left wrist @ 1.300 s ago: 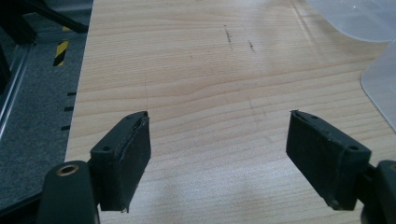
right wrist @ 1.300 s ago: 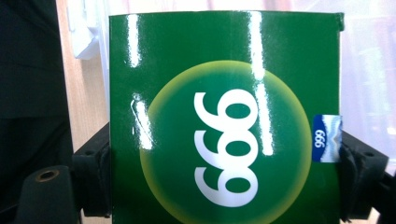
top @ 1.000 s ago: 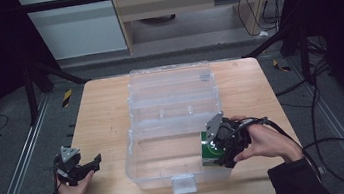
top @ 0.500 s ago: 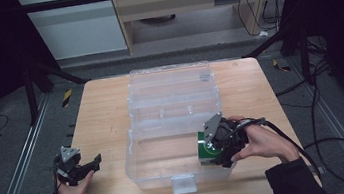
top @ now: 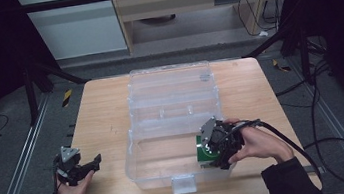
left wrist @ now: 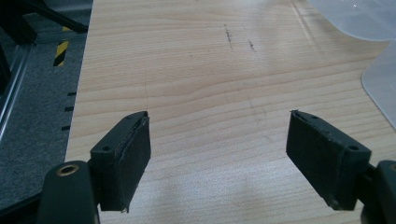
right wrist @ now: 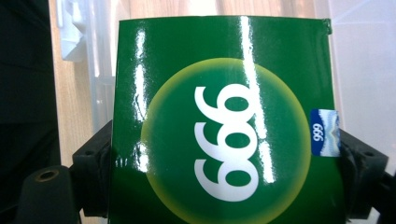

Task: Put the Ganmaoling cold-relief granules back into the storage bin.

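Over on the left, the left gripper rests low near the table's front-left corner, the person's hand wrapped round it. Its jaws stand wide apart with nothing between them but bare wood; the left gripper view shows the grain running clean through the gap and a corner of clear plastic off to the far right.

Moving across, the bin sits mid-table, a clear box with its lid thrown back toward the far side and a white latch at the near wall. I can't see anything lying in it apart from what the right hand is bringing.

At the right, the right gripper is inside the bin's near-right corner, clamped on a green box. The right gripper view has the jaws pressing the box's 2 side edges, its glossy face carrying a yellow disc and white "999".

It looks to me like the box is being set into the bin. To do that well I'd lower it until the base sits flat on the bin floor, keep it clear of the right wall, then part the jaws slowly so the slick carton doesn't tip. The box sits squarely between the jaws, sticking out ahead of them.
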The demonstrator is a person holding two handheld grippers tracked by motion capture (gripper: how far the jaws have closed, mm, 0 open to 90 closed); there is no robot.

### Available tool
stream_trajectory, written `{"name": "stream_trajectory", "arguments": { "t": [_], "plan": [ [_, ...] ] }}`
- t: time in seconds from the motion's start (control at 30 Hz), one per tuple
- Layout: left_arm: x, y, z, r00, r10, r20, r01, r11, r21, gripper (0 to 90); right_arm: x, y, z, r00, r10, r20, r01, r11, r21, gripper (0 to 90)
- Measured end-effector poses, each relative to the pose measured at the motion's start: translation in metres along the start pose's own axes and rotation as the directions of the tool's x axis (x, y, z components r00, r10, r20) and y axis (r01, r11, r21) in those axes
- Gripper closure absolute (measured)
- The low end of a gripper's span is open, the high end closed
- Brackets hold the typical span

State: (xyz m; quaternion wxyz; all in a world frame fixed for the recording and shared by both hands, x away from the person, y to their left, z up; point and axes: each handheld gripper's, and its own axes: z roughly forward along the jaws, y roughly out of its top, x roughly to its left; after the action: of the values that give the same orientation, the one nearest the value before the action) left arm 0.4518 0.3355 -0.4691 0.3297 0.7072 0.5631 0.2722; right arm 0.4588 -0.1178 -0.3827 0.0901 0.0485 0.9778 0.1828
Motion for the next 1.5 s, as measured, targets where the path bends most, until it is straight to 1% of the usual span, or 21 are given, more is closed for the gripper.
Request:
{"name": "stream_trajectory", "arguments": {
  "t": [0.03, 0.07, 0.13, 0.2, 0.27, 0.47, 0.53, 0.57, 0.77, 1.03, 1.13, 1.17, 1.23, 1.3, 1.33, 1.37, 1.4, 1.43, 1.47, 1.5],
  "plan": [
    [0.0, 0.0, 0.0, 1.0, 0.0, 0.0, 0.0, 1.0, 0.0, 21.4, 0.0, 0.0, 0.002, 1.0, -0.003, 0.0, 0.003, 1.0, 0.004, 15.8],
    [0.0, 0.0, 0.0, 1.0, -0.001, 0.0, 0.001, 1.0, -0.001, 21.3, 0.0, 0.0, 0.003, 1.0, 0.005, 0.002, -0.005, 1.0, 0.007, 15.8],
    [0.0, 0.0, 0.0, 1.0, -0.002, -0.001, 0.002, 1.0, -0.002, 21.3, -0.001, -0.002, 0.007, 0.9998, 0.017, -0.009, -0.017, 1.0, 0.003, 15.7],
    [0.0, 0.0, 0.0, 1.0, -0.002, -0.001, 0.002, 1.0, -0.002, 21.4, -0.002, -0.005, 0.012, 0.9995, 0.027, -0.016, -0.026, 1.0, 0.012, 15.7],
    [0.0, 0.0, 0.001, 1.0, -0.001, 0.0, 0.001, 1.0, 0.0, 21.3, -0.001, -0.008, 0.016, 0.9998, 0.016, -0.015, -0.016, 0.999, 0.033, 15.6],
    [0.0, 0.0, 0.0, 1.0, -0.002, -0.001, 0.002, 1.0, 0.0, 21.4, -0.004, -0.014, 0.026, 0.998, 0.053, -0.036, -0.052, 0.998, 0.03, 15.2],
    [0.0, 0.0, 0.001, 1.0, -0.002, 0.0, 0.002, 1.0, 0.001, 21.4, -0.004, -0.014, 0.027, 0.9978, 0.057, -0.035, -0.056, 0.998, 0.029, 15.1],
    [0.0, 0.0, 0.0, 1.0, 0.0, 0.001, 0.0, 1.0, 0.001, 21.3, -0.004, -0.014, 0.027, 0.9986, 0.046, -0.025, -0.045, 0.998, 0.036, 14.9],
    [0.0, 0.0, 0.001, 1.0, -0.001, 0.001, 0.001, 1.0, 0.001, 21.3, -0.005, -0.014, 0.03, 0.9984, 0.053, -0.022, -0.052, 0.997, 0.051, 14.3],
    [0.0, 0.0, 0.0, 1.0, 0.0, 0.0, 0.0, 1.0, 0.0, 21.4, -0.005, -0.015, 0.028, 0.9988, 0.046, -0.016, -0.045, 0.998, 0.052, 13.9],
    [0.0, 0.0, 0.0, 1.0, 0.0, 0.001, 0.0, 1.0, 0.0, 21.3, -0.005, -0.015, 0.026, 0.9984, 0.055, -0.016, -0.054, 0.997, 0.052, 13.3],
    [0.0, 0.0, 0.0, 1.0, -0.001, 0.001, 0.001, 1.0, 0.0, 21.4, -0.006, -0.016, 0.022, 0.998, 0.062, -0.008, -0.062, 0.998, 0.025, 13.7],
    [0.0, 0.0, 0.0, 1.0, -0.001, 0.001, 0.001, 1.0, 0.001, 21.4, -0.006, -0.017, 0.014, 0.997, 0.078, -0.005, -0.078, 0.997, -0.008, 14.2],
    [0.0, 0.0, 0.0, 1.0, 0.0, 0.001, 0.0, 1.0, 0.002, 21.4, -0.006, -0.017, 0.011, 0.9965, 0.084, -0.002, -0.084, 0.996, -0.018, 14.2],
    [0.0, 0.0, 0.0, 1.0, 0.0, 0.002, 0.0, 1.0, 0.0, 21.3, -0.005, -0.018, 0.004, 0.9945, 0.105, 0.006, -0.104, 0.994, -0.031, 12.8],
    [0.0, 0.0, 0.0, 1.0, 0.0, 0.002, 0.0, 1.0, 0.0, 21.3, -0.004, -0.02, 0.001, 0.9948, 0.1, 0.02, -0.099, 0.994, -0.046, 12.3],
    [0.0, 0.0, 0.0, 1.0, 0.0, 0.002, 0.0, 1.0, 0.0, 21.3, -0.004, -0.02, 0.001, 0.9948, 0.1, 0.02, -0.099, 0.994, -0.046, 12.3],
    [0.0, 0.0, 0.0, 1.0, 0.0, 0.001, 0.0, 1.0, 0.002, 21.3, -0.003, -0.022, -0.006, 0.9917, 0.12, 0.048, -0.116, 0.991, -0.07, 10.8],
    [0.0, 0.0, 0.0, 1.0, -0.001, 0.001, 0.001, 1.0, 0.002, 21.3, -0.002, -0.024, -0.011, 0.9885, 0.135, 0.067, -0.129, 0.987, -0.092, 9.8],
    [0.0, 0.0, 0.0, 1.0, -0.001, 0.001, 0.001, 1.0, 0.002, 21.3, -0.002, -0.024, -0.011, 0.9885, 0.135, 0.067, -0.129, 0.987, -0.092, 9.8]
  ]
}}
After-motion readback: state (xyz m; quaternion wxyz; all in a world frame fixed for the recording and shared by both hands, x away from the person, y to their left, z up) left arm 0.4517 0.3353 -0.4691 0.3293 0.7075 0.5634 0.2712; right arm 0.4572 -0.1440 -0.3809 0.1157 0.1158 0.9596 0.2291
